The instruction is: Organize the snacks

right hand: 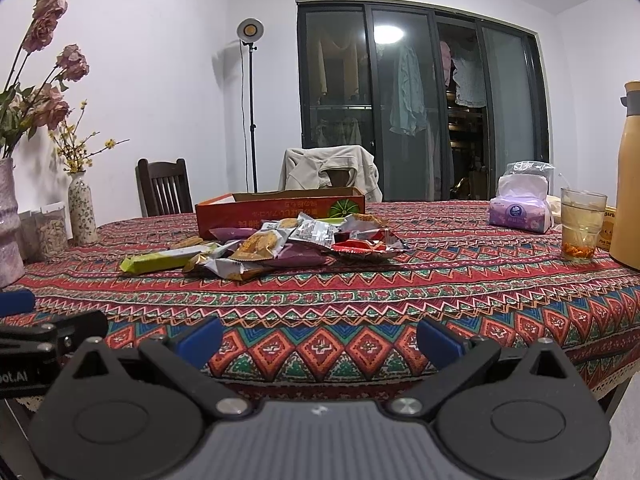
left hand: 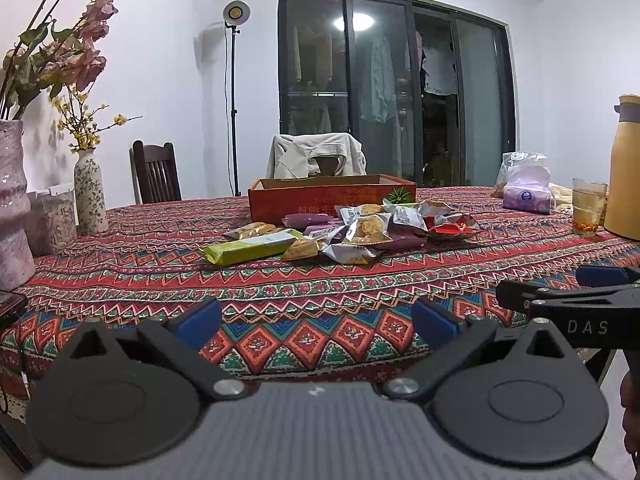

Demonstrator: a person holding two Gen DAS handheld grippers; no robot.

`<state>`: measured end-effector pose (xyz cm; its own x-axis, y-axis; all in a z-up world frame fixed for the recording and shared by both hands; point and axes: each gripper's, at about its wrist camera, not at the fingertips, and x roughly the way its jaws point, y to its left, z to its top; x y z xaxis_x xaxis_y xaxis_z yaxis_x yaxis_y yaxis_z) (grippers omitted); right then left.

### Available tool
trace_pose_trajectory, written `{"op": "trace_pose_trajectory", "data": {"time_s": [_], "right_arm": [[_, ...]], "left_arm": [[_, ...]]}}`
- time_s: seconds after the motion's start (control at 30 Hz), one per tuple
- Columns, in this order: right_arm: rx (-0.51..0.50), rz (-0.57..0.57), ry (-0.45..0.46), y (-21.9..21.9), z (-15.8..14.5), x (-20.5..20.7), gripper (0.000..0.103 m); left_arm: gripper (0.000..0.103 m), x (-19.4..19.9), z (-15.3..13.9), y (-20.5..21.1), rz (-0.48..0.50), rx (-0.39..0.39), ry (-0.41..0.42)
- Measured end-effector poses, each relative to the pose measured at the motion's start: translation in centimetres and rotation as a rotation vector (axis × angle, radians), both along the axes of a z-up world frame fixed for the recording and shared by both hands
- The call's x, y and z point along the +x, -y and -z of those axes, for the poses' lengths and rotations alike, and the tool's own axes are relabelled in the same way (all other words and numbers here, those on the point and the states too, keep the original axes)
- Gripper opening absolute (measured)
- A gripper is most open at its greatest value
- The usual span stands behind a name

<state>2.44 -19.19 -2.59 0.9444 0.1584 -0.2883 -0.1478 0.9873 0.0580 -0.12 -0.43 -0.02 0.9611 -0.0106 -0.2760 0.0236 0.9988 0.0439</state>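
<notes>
Red patterned cloth covers the table [left hand: 360, 292], and the snacks [left hand: 344, 232] lie in a loose heap near its middle, just in front of an orange cardboard box [left hand: 332, 196]. The box's inside is hidden from both cameras by its front wall. A long green packet [right hand: 160, 260] sticks out at the left of the heap; the print on the smaller wrappers is too small to read. The left gripper [left hand: 316, 320] hangs over the near table edge with its blue-padded fingers [left hand: 198, 320] wide apart and nothing between them. The right gripper [right hand: 318, 338] is likewise spread and empty, well short of the heap. A yellow jug [right hand: 628, 184] is cut off at the right edge, beside a glass [right hand: 582, 224] and a tissue pack [right hand: 520, 208]. Vases [left hand: 91, 192] of flowers stand at the left.
</notes>
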Motion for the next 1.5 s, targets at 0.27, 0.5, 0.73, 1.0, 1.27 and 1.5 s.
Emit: {"op": "trace_pose_trajectory", "data": {"time_s": [0.27, 0.5, 0.73, 1.0, 1.27, 1.5], "right_arm": [[0.0, 0.002, 0.0, 0.11, -0.1, 0.01, 0.103], [0.001, 0.003, 0.0, 0.23, -0.15, 0.15, 0.103], [0.002, 0.004, 0.001, 0.22, -0.15, 0.15, 0.103], [0.002, 0.0, -0.003, 0.19, 0.0, 0.19, 0.103], [0.006, 0.0, -0.002, 0.16, 0.01, 0.09, 0.103], [0.005, -0.003, -0.005, 0.2, 0.16, -0.01, 0.103]], "left_arm": [[0.103, 0.04, -0.02, 0.02, -0.001, 0.002, -0.001], [0.103, 0.06, -0.04, 0.12, 0.003, 0.007, 0.002], [0.103, 0.08, -0.06, 0.2, 0.002, 0.011, 0.003], [0.103, 0.08, -0.04, 0.34, 0.002, 0.017, 0.001], [0.103, -0.01, 0.03, 0.33, -0.001, 0.019, 0.004], [0.103, 0.03, 0.13, 0.31, -0.001, 0.019, 0.002]]}}
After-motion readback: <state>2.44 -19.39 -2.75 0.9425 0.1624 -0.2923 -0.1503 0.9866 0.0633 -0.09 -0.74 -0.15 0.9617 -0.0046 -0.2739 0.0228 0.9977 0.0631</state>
